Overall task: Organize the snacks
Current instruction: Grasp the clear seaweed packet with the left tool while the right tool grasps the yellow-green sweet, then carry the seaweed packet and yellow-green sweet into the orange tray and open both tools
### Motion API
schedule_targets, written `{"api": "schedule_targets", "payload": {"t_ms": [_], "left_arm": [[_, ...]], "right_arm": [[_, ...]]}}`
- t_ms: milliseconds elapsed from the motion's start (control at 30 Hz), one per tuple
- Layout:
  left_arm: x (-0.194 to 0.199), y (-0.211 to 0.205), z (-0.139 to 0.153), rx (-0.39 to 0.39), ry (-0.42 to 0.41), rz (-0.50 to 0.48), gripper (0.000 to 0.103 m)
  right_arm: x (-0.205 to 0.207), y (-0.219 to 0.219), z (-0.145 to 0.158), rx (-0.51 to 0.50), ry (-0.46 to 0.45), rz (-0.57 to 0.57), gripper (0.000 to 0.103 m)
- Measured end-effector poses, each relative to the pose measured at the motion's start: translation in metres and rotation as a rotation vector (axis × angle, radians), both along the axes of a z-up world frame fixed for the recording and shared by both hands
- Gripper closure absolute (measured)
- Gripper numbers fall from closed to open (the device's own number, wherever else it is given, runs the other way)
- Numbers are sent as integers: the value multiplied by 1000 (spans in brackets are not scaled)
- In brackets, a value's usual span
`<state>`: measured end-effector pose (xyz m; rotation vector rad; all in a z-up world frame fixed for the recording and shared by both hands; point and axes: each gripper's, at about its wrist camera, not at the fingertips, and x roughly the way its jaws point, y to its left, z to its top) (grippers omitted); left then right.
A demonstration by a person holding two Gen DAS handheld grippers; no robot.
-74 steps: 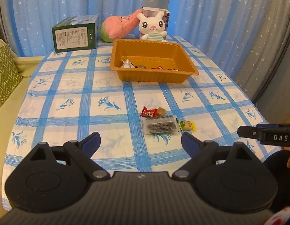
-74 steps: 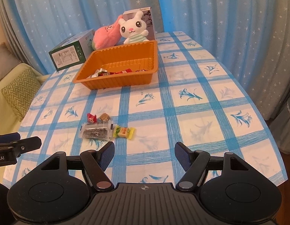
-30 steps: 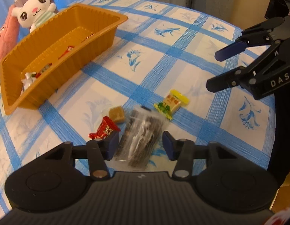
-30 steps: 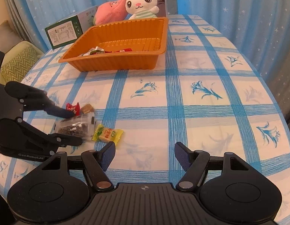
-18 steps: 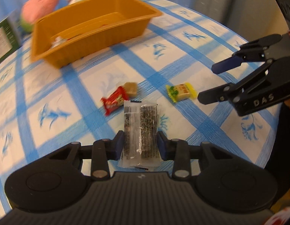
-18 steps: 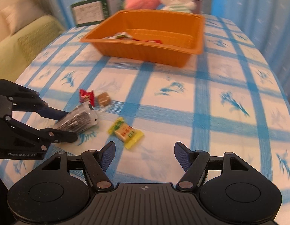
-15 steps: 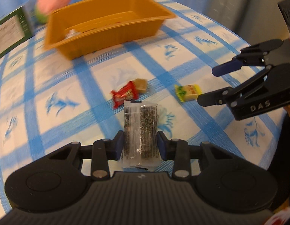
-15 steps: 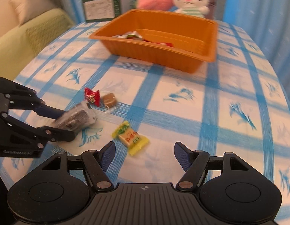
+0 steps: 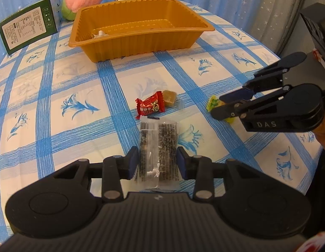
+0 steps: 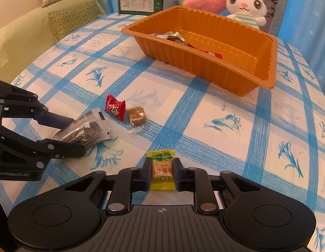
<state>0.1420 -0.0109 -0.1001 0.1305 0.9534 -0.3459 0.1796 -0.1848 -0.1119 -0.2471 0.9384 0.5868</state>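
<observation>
Two low wrist views from opposite sides, angled downward, sharing orange tray [image 9: 141, 40] and tablecloth [image 10: 204, 126].

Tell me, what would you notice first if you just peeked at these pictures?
The big orange tray at the far end of the blue-checked tablecloth, with a white bunny plush behind it. Up close, the left gripper pinches a clear packet of dark seaweed snack, and the right gripper squeezes a yellow candy.
</observation>
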Motion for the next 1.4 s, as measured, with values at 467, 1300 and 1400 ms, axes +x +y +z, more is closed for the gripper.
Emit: {"api": "schedule_targets", "payload": {"t_ms": [467,1300,1400], "left_arm": [[-16,0,8,-20,-31,119,70],[-52,8,77,-76,-113,228,70],[-53,8,80,-78,-118,229,70]], "right_arm": [[-40,-20,24,141,28,-240,83],[-80,-26,72,191,-30,-329,83],[-82,-27,74,193,-35,-331,83]]}}
